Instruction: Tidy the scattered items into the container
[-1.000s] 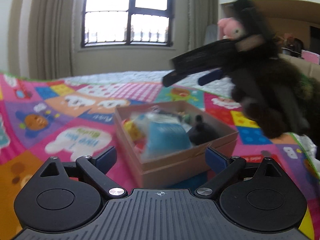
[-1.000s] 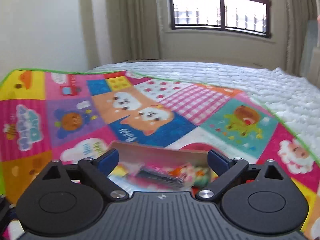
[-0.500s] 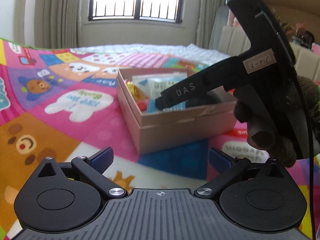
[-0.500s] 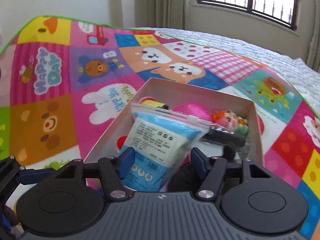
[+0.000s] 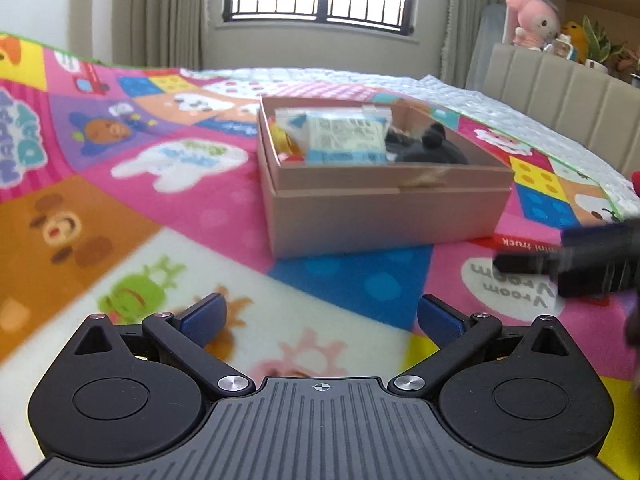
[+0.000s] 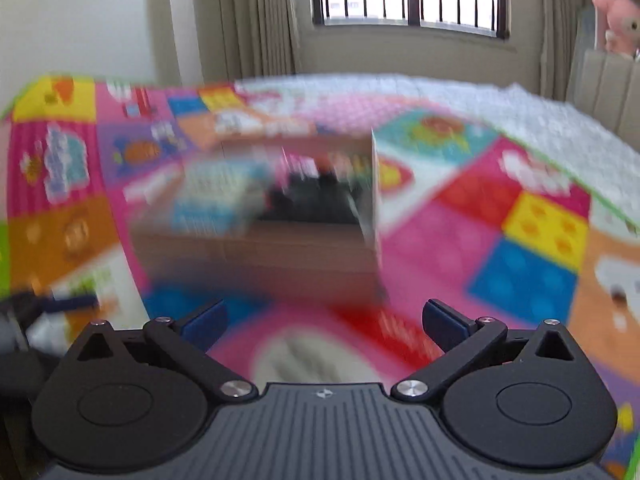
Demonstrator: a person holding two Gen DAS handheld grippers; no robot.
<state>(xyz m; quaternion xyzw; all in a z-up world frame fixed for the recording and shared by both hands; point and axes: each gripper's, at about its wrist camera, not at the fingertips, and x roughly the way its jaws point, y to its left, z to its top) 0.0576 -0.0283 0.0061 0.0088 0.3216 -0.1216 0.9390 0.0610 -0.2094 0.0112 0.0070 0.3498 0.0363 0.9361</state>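
Both wrist views look down, near, at the box (image 5: 384, 208).

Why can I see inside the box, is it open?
Open. The cardboard box has no lid on top, so the blue-and-white packet and a black toy inside it show above the rim.

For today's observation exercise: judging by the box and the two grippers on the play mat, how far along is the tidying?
Done: the cardboard box already holds a blue and white packet, a dark toy and something yellow.
In hand: nothing. The left gripper is open and empty; the right gripper is opening, nothing between its jaws.
Left: no loose item shows on the mat in these views, so little or nothing.
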